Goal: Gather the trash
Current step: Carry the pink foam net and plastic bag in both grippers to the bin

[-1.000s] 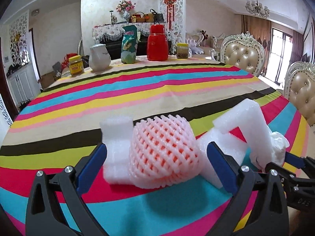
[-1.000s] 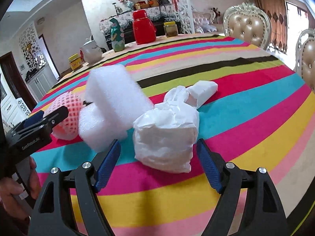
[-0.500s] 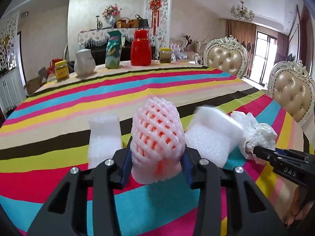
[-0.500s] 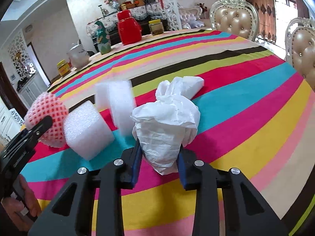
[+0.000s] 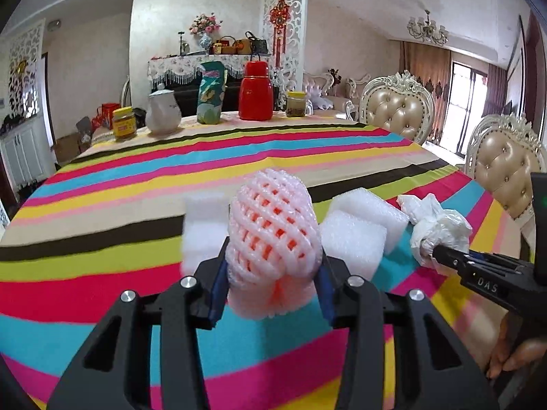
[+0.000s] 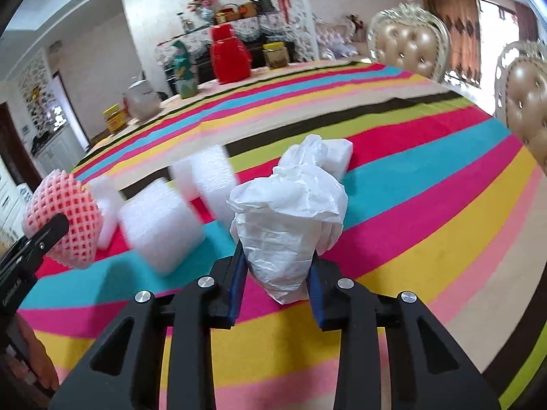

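At the far edge of the striped tablecloth [image 5: 239, 157] stands a row of containers: a yellow-lidded jar [image 5: 123, 123] with a yellow label and brownish contents, a white lidded jug [image 5: 162, 112], a tall green printed pouch [image 5: 211, 93], a red flask [image 5: 255, 91] and a second yellow-lidded jar [image 5: 296, 103] holding something dark and greenish. The writing on them is too small to read.

The left gripper [image 5: 271, 275] is pinched on a pink foam fruit net [image 5: 273, 235], a rounded lattice sleeve with an orange inside showing through its holes (it bulges up between the blue pads). Behind it on the cloth lie white foam blocks: a blurred one [image 5: 205, 225] to its left, and a bent one [image 5: 359, 229] to its right.

The right gripper [image 6: 277, 282] is clamped on the lower end of a crumpled white plastic bag [image 6: 290, 215], knotted at the top, with the bag's top rising above the fingers. A small white foam piece [image 6: 338, 157] sits just behind it.

In the left wrist view the other gripper's side reads "DAS"; in the right wrist view, the lettering on the neighbouring gripper is too blurred to read.
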A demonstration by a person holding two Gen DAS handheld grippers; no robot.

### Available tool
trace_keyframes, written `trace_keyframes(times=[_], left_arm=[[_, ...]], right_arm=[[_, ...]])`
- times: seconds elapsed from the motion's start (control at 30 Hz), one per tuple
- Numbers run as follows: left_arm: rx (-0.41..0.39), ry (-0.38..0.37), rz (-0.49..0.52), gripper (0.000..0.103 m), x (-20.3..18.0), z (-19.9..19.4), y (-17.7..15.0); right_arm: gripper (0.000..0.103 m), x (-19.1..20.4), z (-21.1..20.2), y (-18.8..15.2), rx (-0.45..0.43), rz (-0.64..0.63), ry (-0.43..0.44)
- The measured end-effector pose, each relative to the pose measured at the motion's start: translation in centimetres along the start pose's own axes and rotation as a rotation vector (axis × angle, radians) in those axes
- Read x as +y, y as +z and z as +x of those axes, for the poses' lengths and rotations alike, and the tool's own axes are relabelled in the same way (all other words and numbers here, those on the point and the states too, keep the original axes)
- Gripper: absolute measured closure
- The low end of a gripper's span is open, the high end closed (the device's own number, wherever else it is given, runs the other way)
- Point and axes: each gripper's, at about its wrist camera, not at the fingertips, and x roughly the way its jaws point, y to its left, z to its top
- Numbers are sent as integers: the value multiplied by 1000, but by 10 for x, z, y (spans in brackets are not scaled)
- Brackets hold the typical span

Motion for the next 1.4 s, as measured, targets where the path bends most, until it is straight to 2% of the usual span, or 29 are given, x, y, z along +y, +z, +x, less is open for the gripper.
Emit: trace_keyframes(times=[0.2,0.37,0.6,0.9,1.0,1.3,1.4], left_arm=[[2,-7,3,59,10,-35,-14],[18,-33,8,58,7,-60,-31],[-1,-54,24,57,-1,-90,-49],[-7,-66,50,57,-13,-105,-65],[10,-93,54,57,-21,-106,-71],[26,-160,152,57,-74,-110,-79],[18,-188,190,57,-94,-113,-79]], right_arm=[[72,26,-44,-21,-43,-47,64],[71,39,-74,-36,-70,-97,79],[71,43,-112,-52,-118,-129,89],[71,32,-145,-73,-166,-124,95],[71,25,-156,-81,-178,-118,102],[71,-8,-191,-109,-210,-112,63],[71,-21,-201,-119,-223,-112,27]])
